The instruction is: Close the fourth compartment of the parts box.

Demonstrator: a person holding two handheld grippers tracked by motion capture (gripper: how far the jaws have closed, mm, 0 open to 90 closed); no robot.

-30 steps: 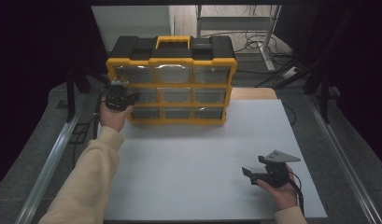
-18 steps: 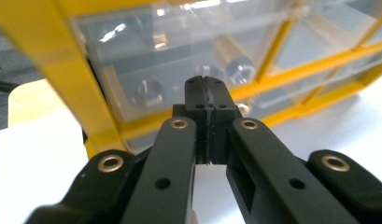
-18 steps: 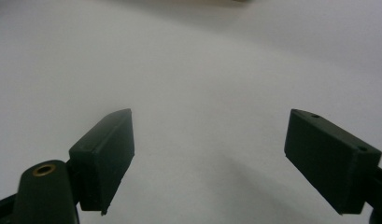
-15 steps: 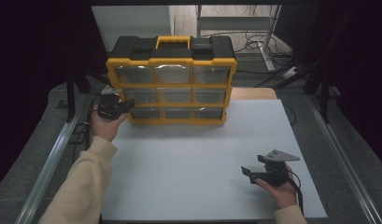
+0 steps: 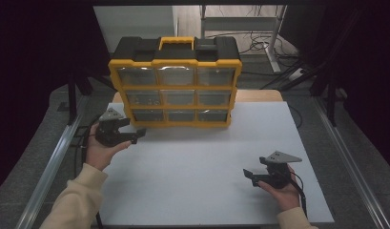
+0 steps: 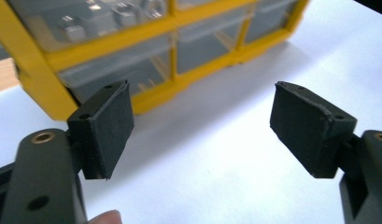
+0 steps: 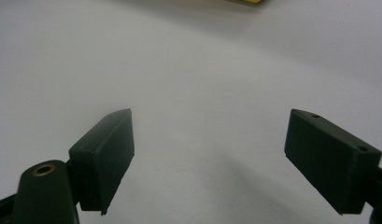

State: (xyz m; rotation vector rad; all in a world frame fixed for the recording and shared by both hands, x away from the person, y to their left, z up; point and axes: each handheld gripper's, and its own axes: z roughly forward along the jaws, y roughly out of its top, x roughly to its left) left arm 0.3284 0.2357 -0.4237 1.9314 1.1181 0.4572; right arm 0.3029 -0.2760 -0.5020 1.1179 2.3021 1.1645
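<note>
A yellow and black organizer case (image 5: 176,88) with clear drawers stands upright at the back of the white tabletop (image 5: 197,162). My left gripper (image 5: 137,135) is just in front of the case's lower left corner and points right. Its jaws have just been opening and now stand wide with nothing between them. In the left gripper view, the left gripper (image 6: 202,126) frames bare table, with the case's lower drawers (image 6: 146,51) close beyond. My right gripper (image 5: 250,175) rests low near the front right, open and empty. The right gripper (image 7: 207,154) faces plain white surface.
Metal rails run along both sides of the table (image 5: 54,162). Cables lie on the floor behind the case (image 5: 259,45). The case's yellow handle (image 5: 176,44) sits on top between black latches.
The left hand has drawn back from the case's left side toward the near edge and a little down. Its jaws went from shut to wide open. The right hand stayed put.
</note>
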